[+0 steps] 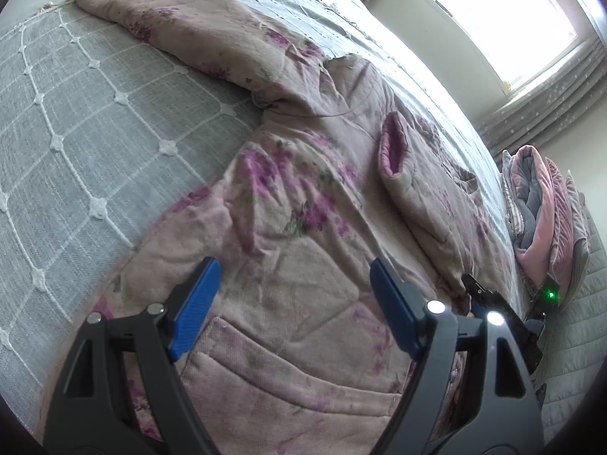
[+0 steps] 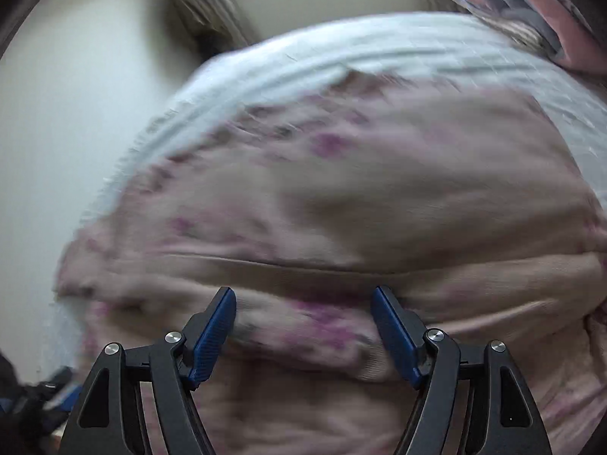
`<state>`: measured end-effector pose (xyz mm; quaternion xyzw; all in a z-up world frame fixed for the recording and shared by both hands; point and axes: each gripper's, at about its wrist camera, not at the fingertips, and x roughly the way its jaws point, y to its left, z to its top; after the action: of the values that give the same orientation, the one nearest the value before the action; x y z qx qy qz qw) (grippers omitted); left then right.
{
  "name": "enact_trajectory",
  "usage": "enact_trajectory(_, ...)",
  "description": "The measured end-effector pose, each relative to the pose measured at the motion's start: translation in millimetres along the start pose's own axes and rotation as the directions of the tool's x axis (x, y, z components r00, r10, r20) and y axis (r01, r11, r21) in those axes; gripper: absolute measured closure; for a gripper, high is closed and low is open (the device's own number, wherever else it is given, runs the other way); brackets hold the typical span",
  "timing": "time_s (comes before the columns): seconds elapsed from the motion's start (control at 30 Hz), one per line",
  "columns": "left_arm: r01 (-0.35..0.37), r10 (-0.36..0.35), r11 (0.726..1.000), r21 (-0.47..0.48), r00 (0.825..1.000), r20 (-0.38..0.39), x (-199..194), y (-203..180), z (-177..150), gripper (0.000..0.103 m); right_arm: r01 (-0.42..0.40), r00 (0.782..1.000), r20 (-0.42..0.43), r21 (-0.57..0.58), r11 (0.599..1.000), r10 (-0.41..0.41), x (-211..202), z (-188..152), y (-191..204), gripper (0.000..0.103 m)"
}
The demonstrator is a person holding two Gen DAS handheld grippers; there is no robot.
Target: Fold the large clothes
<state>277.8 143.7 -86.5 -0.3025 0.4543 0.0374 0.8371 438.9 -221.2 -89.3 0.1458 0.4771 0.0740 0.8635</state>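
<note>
The quilted floral jacket (image 1: pixel 303 197) lies spread on the bed (image 1: pixel 95 113), front side up, with its hem and a patch pocket (image 1: pixel 288 371) near the edge of the bed where the person stands and its collar toward the far edge under the window (image 1: pixel 504 19). One sleeve (image 1: pixel 182 26) stretches out flat toward a far corner of the bed; the other sleeve (image 1: pixel 413 174) is already folded in over the chest, its cuff (image 1: pixel 392 144) showing the pink lining, probably so the body becomes a narrower shape. The left gripper (image 1: pixel 294 303) hovers just above the fabric near the pocket, jaws wide apart and holding nothing, likely ready to take the hem. The right gripper (image 2: pixel 303 322) is also wide open, with a fold of the jacket (image 2: pixel 341 208) lying between its fingers, but the right view is blurred and I cannot tell if the pads touch the cloth. A pile of folded blankets (image 1: pixel 542 220) sits at the head corner of the bed, well apart from the jacket
</note>
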Motion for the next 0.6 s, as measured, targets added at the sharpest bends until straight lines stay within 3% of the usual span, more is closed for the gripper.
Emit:
enact_trajectory(0.07, -0.007, 0.007, 1.0, 0.001, 1.0, 0.004, 0, 1, 0, 0.022, -0.015, 1.0, -0.011, -0.061, 0.998, 0.014, -2, -1, 6, 0.028)
enact_trajectory(0.13, -0.008, 0.008, 1.0, 0.001, 1.0, 0.007, -1, 2, 0, 0.022, 0.02, 0.999, -0.045, -0.044, 0.999, -0.022, -15, 4, 12, 0.028)
enact_trajectory(0.23, -0.009, 0.009, 1.0, -0.003, 1.0, 0.007, -2, 7, -1, 0.022, 0.032, 0.999, 0.003, -0.028, 0.999, -0.032, -59, -4, 21, 0.028)
enact_trajectory(0.37, -0.025, 0.026, 0.999, -0.022, 0.999, 0.035, -11, 15, 1, 0.022, 0.174, 0.985, 0.0, -0.011, 0.985, -0.174, -116, -45, 13, 0.028)
enact_trajectory(0.53, -0.065, 0.066, 0.998, -0.017, 0.994, 0.085, -26, 21, 9, 0.022, 0.108, 0.994, 0.008, 0.076, 0.991, -0.109, -168, -104, -11, 0.017)
enact_trajectory(0.6, -0.071, 0.075, 0.996, -0.049, 0.992, 0.097, -33, 35, 14, 0.022, 0.051, 0.999, -0.013, 0.086, 0.995, -0.051, -168, -118, -13, 0.017)
